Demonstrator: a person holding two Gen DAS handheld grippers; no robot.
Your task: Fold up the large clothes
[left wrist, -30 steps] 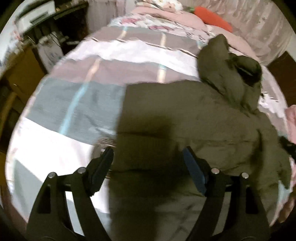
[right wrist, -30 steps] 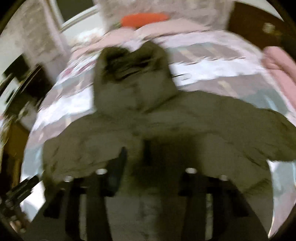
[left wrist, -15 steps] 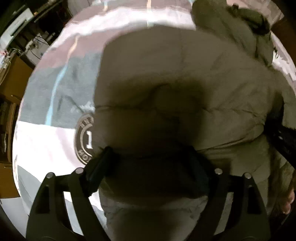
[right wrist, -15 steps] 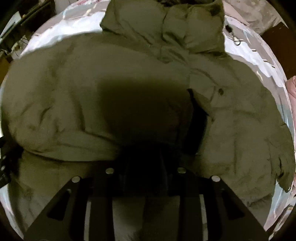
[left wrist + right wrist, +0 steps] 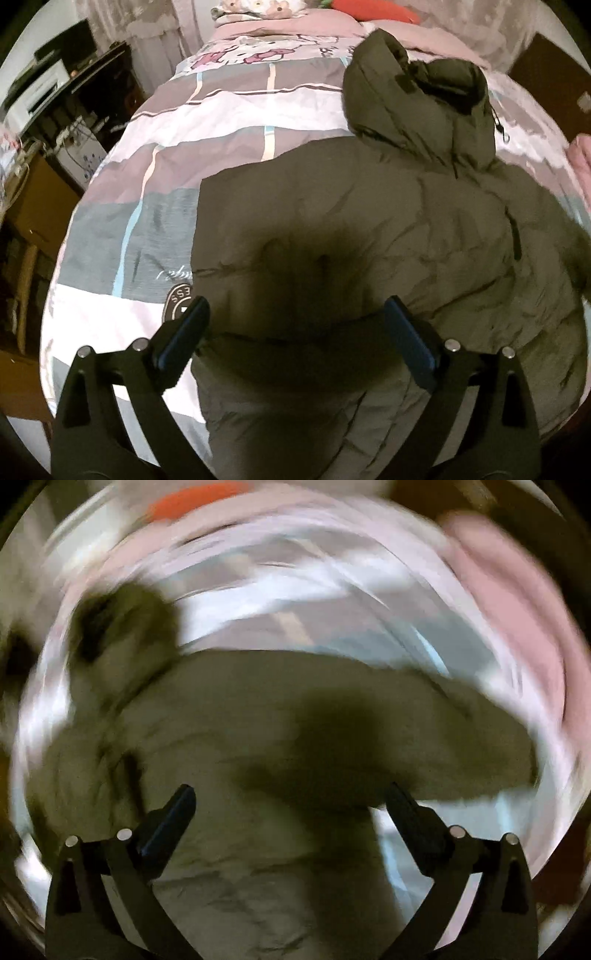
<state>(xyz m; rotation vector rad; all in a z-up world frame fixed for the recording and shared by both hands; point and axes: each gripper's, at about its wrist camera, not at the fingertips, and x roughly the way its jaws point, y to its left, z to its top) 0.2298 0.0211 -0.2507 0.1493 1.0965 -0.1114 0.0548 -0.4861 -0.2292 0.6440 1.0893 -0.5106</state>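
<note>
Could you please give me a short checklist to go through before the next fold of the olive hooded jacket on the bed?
1. Left gripper open, jaws just opened, nothing pinched: ok.
2. Right gripper open, jaws just sprang wide, nothing between the fingers: ok.
3. Olive hooded jacket lying on the patchwork bedspread: ok.
4. Hood spread out beyond the body, not folded in: not ok.
5. Jacket's far side tidy: cannot tell, right wrist view is blurred.

Bedroom, patchwork bedspread (image 5: 221, 122), pink pillows (image 5: 295, 27)
</note>
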